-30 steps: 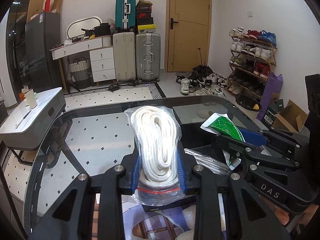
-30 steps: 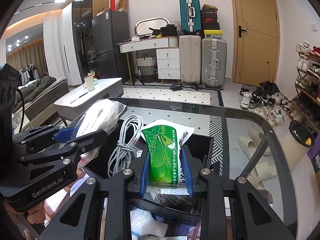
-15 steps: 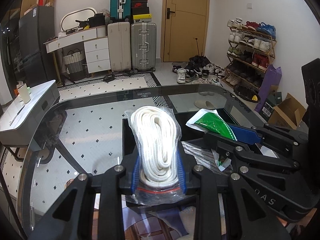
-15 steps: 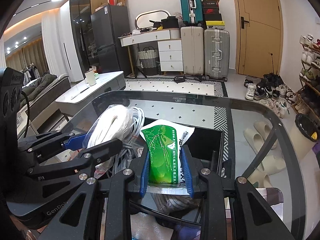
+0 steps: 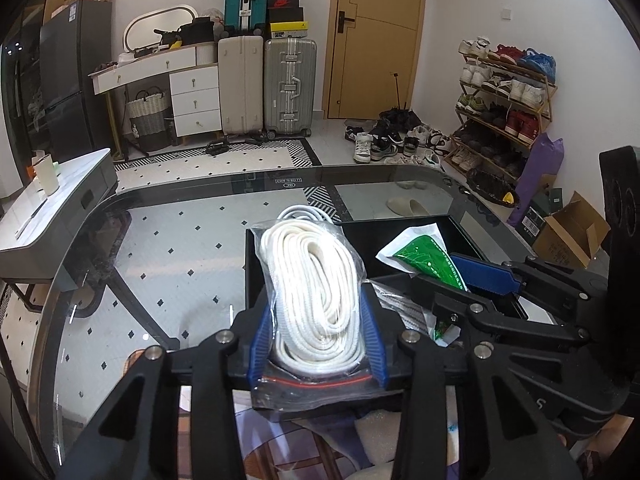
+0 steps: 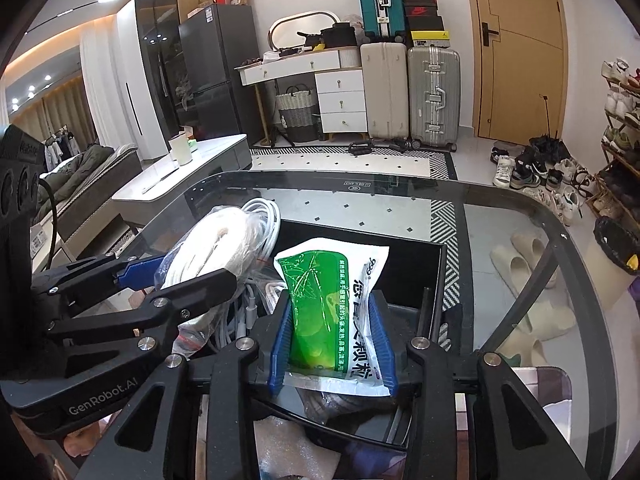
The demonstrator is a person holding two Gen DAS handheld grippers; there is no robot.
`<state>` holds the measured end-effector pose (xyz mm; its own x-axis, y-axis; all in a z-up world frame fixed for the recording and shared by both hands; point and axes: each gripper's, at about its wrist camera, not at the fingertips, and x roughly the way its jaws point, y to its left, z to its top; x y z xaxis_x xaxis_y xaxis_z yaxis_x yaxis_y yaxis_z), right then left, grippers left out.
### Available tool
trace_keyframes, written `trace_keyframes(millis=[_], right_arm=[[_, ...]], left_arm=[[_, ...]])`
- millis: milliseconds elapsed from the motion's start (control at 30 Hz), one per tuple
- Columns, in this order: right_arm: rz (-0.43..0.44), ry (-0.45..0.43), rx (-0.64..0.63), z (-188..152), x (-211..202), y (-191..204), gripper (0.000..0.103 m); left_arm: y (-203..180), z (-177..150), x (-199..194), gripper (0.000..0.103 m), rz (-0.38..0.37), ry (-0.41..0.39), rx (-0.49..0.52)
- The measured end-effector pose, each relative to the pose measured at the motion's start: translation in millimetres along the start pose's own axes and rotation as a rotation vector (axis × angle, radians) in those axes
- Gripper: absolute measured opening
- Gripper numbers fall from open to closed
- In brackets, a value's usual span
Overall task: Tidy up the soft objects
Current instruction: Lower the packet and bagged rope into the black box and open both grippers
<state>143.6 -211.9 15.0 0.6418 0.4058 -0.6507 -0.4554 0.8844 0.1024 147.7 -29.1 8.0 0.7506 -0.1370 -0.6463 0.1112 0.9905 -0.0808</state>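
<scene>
My left gripper (image 5: 318, 320) holds a clear bag of coiled white rope (image 5: 312, 280) upright between its blue pads. Its jaws are opening, with the pads still against the bag. The bag hangs over the left end of a black box (image 5: 400, 228) on the glass table (image 5: 180, 240). My right gripper (image 6: 330, 312) grips a green and white sachet (image 6: 328, 300) over the same box (image 6: 400, 264). Its jaws are opening too, and the sachet still fills the gap. A white cable (image 6: 264, 216) lies in the box. Each gripper shows in the other's view, the left (image 6: 184, 276) and the right (image 5: 440, 276).
A low white side table (image 5: 52, 216) stands left of the glass table. A shoe rack (image 5: 504, 92), loose shoes, a cardboard box (image 5: 568, 232) and a purple bag are on the right. Suitcases (image 5: 288, 84) and a white dresser line the far wall. Slippers lie under the glass.
Both grippers have come in over the black box and closer together. The blue pads of each now stand a little wider around the rope bag and the sachet.
</scene>
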Motion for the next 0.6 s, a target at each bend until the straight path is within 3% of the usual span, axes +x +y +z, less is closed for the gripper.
trace_keyframes(millis=[333, 500, 600], right_arm=[[0.0, -0.013, 0.005, -3.7, -15.5, -7.2, 0.051], [-0.005, -0.026, 0.002, -5.8, -25.0, -4.1, 0.059], [-0.014, -0.035, 0.006, -7.2, -31.1, -4.7, 0.07]], left_arm=[[-0.3, 0.3, -10.2, 0.06, 0.005, -0.003, -0.003], [1.8, -0.4, -21.7, 0.076, 0.01, -0.025, -0.014], [5.6, -1.5, -28.5, 0.079, 0.007, -0.031, -0.023]])
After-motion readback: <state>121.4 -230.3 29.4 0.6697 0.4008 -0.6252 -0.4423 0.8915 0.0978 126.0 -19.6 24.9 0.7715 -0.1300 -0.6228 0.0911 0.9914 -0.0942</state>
